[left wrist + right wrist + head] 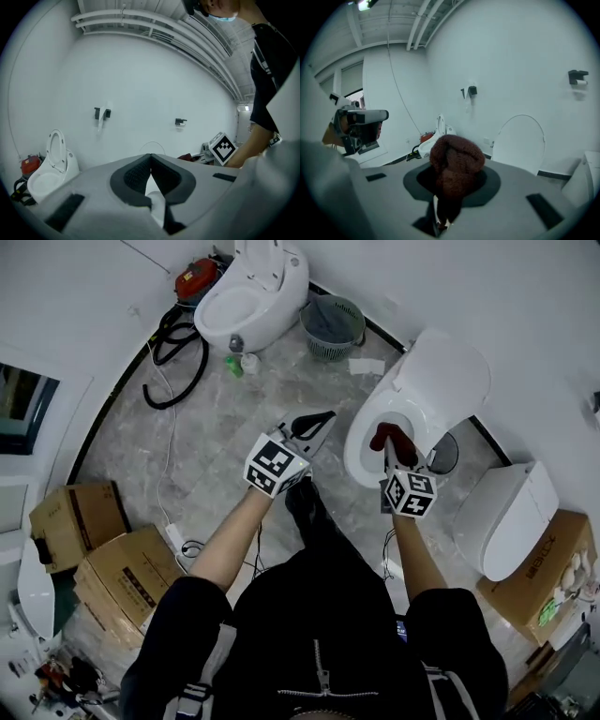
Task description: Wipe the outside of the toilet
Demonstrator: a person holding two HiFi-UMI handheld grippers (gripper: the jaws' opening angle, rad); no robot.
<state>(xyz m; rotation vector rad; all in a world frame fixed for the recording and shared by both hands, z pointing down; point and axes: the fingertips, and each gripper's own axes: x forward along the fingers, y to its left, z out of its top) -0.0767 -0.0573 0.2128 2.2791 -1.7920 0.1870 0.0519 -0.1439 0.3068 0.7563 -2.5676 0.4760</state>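
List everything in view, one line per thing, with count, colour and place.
lid-up toilet: one, white, just ahead
other toilets: two, white, far wall and right
basket: one, grey-green, beside the far toilet
hose: one, black, floor left of the far toilet
red container: one, behind the far toilet
cardboard boxes: three, brown, two left, one right
cloth: one, dark red, above the lid-up toilet's bowl
left hand-held gripper: one, grey, shut, empty
right hand-held gripper: one, grey, shut on the cloth
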